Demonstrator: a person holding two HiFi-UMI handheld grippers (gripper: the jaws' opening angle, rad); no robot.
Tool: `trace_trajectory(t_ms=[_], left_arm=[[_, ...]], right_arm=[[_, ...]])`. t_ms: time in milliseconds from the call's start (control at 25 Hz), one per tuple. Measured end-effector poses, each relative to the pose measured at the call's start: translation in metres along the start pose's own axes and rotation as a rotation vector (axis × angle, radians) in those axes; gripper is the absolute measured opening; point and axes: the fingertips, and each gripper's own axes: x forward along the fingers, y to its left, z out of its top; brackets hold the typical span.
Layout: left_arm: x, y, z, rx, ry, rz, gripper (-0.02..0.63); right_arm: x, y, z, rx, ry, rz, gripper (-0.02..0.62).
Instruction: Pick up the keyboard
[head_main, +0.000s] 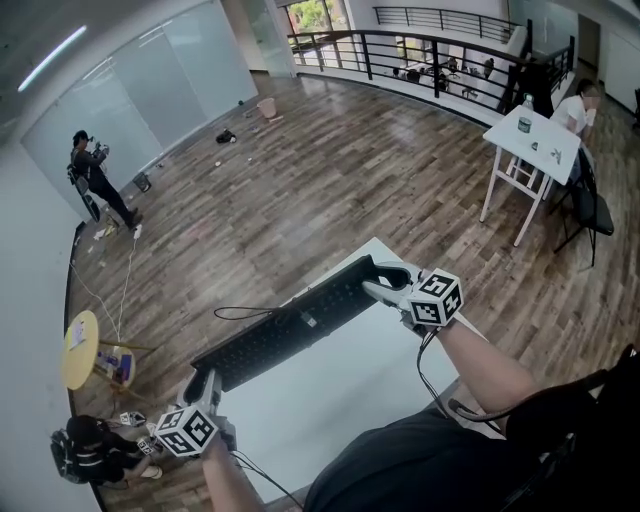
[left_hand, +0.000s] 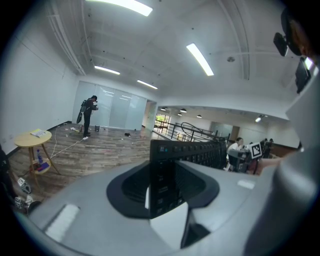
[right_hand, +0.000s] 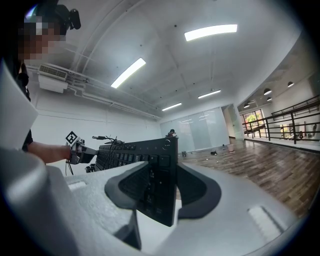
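A long black keyboard (head_main: 290, 325) hangs slanted over the white table (head_main: 340, 385), held at both ends. My left gripper (head_main: 205, 385) at the lower left is shut on its near-left end. My right gripper (head_main: 388, 280) is shut on its far-right end. In the left gripper view the keyboard's end (left_hand: 161, 172) stands edge-on between the dark pads of the left gripper (left_hand: 162, 187), and the right gripper's marker cube (left_hand: 256, 149) shows at its far end. In the right gripper view the keyboard (right_hand: 157, 182) sits the same way in the right gripper (right_hand: 160, 195).
The keyboard's thin black cable (head_main: 238, 312) trails off to the left. A round yellow side table (head_main: 78, 348) and a crouching person (head_main: 92, 446) are at the lower left. Another white table (head_main: 532, 140) with a seated person stands at the back right.
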Motion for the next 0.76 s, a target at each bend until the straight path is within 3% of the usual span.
trace_trajectory(t_ms=[760], left_arm=[[-0.003,-0.014,-0.001,0.003,0.009,0.009,0.156]], right_arm=[[-0.010,-0.008,-0.003,0.018,0.001,0.009,0.166]])
